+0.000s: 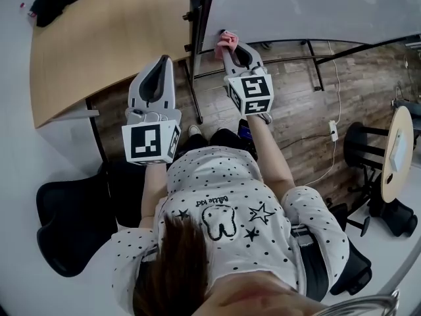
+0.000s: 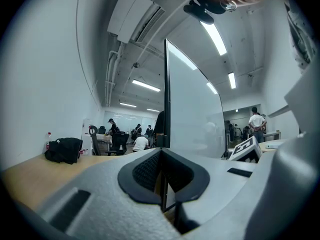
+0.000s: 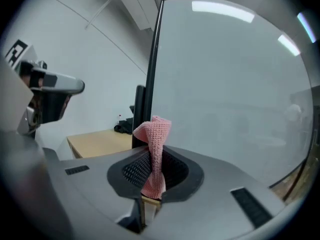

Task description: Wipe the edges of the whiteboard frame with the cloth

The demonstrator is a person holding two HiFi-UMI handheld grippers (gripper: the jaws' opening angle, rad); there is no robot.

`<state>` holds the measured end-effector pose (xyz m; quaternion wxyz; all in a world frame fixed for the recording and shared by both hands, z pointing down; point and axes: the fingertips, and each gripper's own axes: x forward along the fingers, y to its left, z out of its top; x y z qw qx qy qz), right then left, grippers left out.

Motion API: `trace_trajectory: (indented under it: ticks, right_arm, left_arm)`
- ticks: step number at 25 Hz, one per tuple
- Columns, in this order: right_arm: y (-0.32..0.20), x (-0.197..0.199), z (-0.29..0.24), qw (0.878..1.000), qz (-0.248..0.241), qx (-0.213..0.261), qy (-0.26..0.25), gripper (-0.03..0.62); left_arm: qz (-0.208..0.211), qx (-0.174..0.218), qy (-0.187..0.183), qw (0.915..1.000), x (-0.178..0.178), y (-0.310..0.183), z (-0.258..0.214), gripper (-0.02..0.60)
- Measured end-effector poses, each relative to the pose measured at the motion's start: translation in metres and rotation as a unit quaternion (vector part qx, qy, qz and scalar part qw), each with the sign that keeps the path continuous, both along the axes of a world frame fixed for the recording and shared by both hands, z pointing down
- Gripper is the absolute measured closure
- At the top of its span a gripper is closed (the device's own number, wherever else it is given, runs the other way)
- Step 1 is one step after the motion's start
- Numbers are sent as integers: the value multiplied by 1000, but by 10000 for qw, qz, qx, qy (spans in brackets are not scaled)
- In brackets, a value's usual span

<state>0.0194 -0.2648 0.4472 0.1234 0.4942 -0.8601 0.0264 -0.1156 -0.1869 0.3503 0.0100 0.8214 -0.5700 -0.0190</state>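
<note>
My right gripper [image 1: 228,47] pinches the cloth [image 3: 155,134] by the whiteboard frame [image 3: 152,59] for wiping; left gripper [image 1: 160,64] idles, jaws together, empty

My right claw [image 3: 152,176] is matt grey plastic, faintly grainy. Its black pads [image 3: 131,173] are ribbed in a fine mesh, and my left claw [image 2: 162,176] is of the same make. The cloth [image 3: 156,134] pinched in the right one is pink, a coarse open knit, soft and dull. Just behind it the whiteboard [image 3: 230,84] is smooth and glossy, with bright smears of ceiling light on it. Its frame [image 3: 152,54] is black and smooth with a low sheen; metal or plastic, I cannot tell. Left of the whiteboard the desk [image 1: 112,31] is pale wood grain, matt. Below the whiteboard the floor [image 1: 355,91] shows brown, weathered-looking planks. My left claw's marker cube [image 1: 150,142] carries flat black-and-white print.
</note>
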Motion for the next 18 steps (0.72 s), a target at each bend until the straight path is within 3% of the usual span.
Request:
trace_trajectory:
  ticks: [8,18]
  right_arm:
    - [44,51,-99,9957,-97,860,-338,562]
    - [94,147,-150,9924,97,1017,-690,562]
  left_arm:
    - [127,232,-74,9996,39,17,-26,566]
    - [323,291,-44,9990,110,46,-46,566]
